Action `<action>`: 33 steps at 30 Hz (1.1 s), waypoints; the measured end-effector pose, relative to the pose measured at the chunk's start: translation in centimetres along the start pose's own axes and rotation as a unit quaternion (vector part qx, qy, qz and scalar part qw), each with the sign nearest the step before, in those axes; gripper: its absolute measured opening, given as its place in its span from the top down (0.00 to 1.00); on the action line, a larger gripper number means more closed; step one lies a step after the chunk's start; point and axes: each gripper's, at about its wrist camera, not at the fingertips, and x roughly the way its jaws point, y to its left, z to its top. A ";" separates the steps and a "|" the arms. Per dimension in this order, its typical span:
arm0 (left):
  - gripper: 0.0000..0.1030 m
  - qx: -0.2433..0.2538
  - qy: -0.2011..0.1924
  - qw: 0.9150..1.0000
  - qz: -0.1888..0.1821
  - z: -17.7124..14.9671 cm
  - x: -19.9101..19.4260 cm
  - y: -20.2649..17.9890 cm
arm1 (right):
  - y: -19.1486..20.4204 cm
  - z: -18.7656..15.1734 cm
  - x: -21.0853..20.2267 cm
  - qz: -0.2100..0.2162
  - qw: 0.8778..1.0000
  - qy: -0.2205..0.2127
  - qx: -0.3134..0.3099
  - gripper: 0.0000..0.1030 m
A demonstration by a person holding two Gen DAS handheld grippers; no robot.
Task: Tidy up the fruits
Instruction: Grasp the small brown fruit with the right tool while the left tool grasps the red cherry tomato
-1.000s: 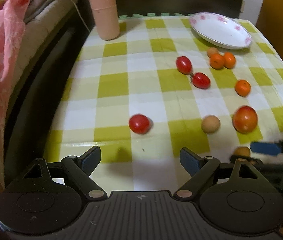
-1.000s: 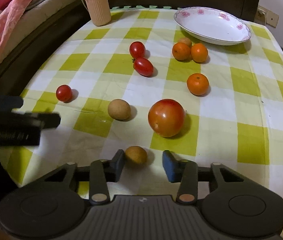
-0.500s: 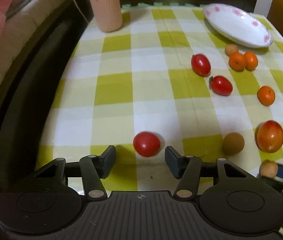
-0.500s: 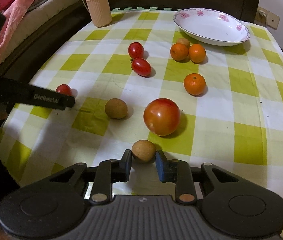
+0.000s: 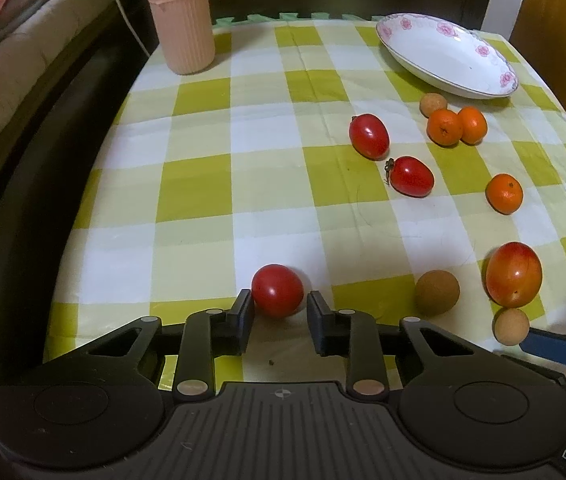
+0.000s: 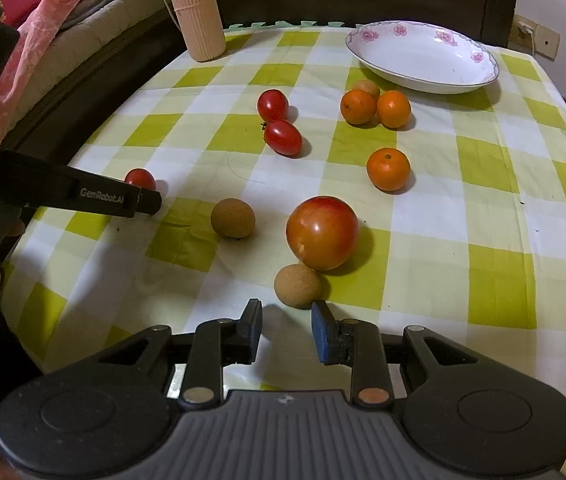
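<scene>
Table (image 5: 203, 184), covered in yellow-and-white checked cloth, is carrying loose fruit and a flowered white dish (image 5: 449, 60) that is sitting empty at the far right. Left claw (image 5: 279, 320) is standing narrowly parted around a small red tomato (image 5: 278, 290) at the near edge, its fingers flanking the fruit; whether they are touching it cannot be told. Right claw (image 6: 287, 330) is standing partly open just behind a tan longan (image 6: 298, 285), which is lying ahead of the fingertips and touching a large red-orange tomato (image 6: 322, 232). A second longan (image 6: 232, 218) is resting to the left of that tomato. Two oval cherry tomatoes (image 6: 277, 122) are lying together mid-table. Two small oranges (image 6: 375, 108) are sitting side by side just before the dish, with a third longan (image 6: 367, 87) behind them; a lone orange (image 6: 387, 169) is lying nearer. A ribbed pink cylinder (image 5: 179, 12) is standing upright at the far left corner.
</scene>
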 end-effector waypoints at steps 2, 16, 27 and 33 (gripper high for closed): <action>0.64 0.003 -0.002 1.000 0.002 0.1 0.1 -0.2 | 0.1 -0.1 0.0 0.000 1.000 -0.003 -0.005 0.74; 0.43 -0.002 -0.009 1.000 0.005 0.8 0.7 -0.3 | -0.4 -0.2 -0.2 0.013 1.000 -0.018 0.009 0.67; 0.42 0.003 -0.017 1.000 0.007 0.7 0.7 -0.5 | -0.3 0.6 0.6 -0.008 0.999 -0.034 0.014 0.67; 0.60 0.002 -0.012 1.000 0.002 0.5 0.4 -0.3 | -0.4 0.5 0.5 -0.013 0.999 -0.030 0.015 0.75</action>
